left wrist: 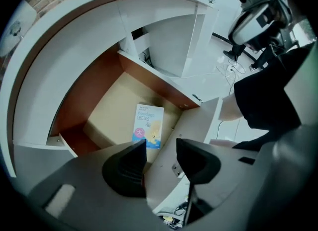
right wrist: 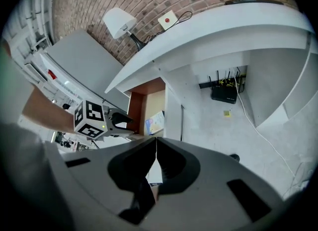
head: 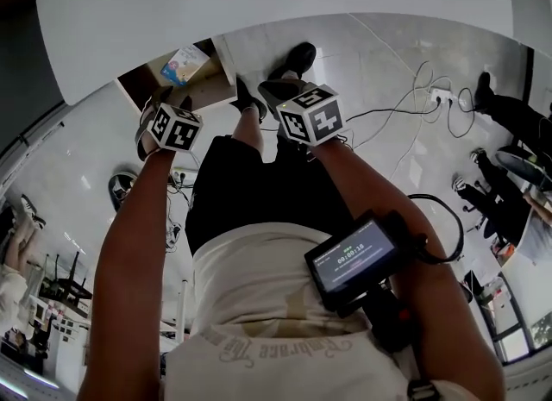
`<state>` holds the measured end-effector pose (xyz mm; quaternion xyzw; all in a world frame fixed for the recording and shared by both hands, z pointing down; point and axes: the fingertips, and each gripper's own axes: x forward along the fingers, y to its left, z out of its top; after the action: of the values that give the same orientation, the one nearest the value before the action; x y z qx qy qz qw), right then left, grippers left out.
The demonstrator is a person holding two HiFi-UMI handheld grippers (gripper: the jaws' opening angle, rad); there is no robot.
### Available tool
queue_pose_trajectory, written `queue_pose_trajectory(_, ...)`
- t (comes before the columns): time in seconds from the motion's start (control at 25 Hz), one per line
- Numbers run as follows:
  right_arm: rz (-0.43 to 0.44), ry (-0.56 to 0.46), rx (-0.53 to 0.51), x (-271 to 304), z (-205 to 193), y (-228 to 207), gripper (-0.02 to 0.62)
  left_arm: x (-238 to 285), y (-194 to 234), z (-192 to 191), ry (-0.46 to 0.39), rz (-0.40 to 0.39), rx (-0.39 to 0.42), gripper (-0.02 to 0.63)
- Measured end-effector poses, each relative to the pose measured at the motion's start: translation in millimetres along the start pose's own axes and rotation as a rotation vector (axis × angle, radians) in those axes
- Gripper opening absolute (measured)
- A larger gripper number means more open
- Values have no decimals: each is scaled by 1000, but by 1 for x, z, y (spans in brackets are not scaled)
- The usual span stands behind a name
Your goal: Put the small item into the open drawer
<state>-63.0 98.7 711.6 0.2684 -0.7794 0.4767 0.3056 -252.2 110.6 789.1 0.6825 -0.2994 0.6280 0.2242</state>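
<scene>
The small item, a flat white and blue box, lies on the tan floor of the open drawer under the white desk. In the head view the box shows in the drawer just beyond my left gripper. Seen in its own view, my left gripper hangs above the drawer's near edge, pointing straight down, jaws apart with nothing between them. My right gripper is shut and empty, off to the right of the drawer. In its view the box and the left gripper's marker cube both show.
The white drawer front stands out toward my legs and shoes. Cables and a power strip lie on the pale floor to the right. A black router sits under the desk, and office chairs stand at the far right.
</scene>
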Motion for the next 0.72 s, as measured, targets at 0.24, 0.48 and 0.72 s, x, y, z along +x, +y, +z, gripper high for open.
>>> queue_pose_trajectory(0.24, -18, -8, -45, -16, 11, 23, 6, -37, -10, -18, -55, -14, -96, 76)
queue_pose_trajectory(0.48, -32, -14, -76, -25, 24, 36, 6, -65, -14, -13, -123, -11, -264, 38)
queue_pose_trajectory(0.72, -36, -75, -143, -30, 49, 49, 6, -76, -19, -10, -174, -39, -342, 17)
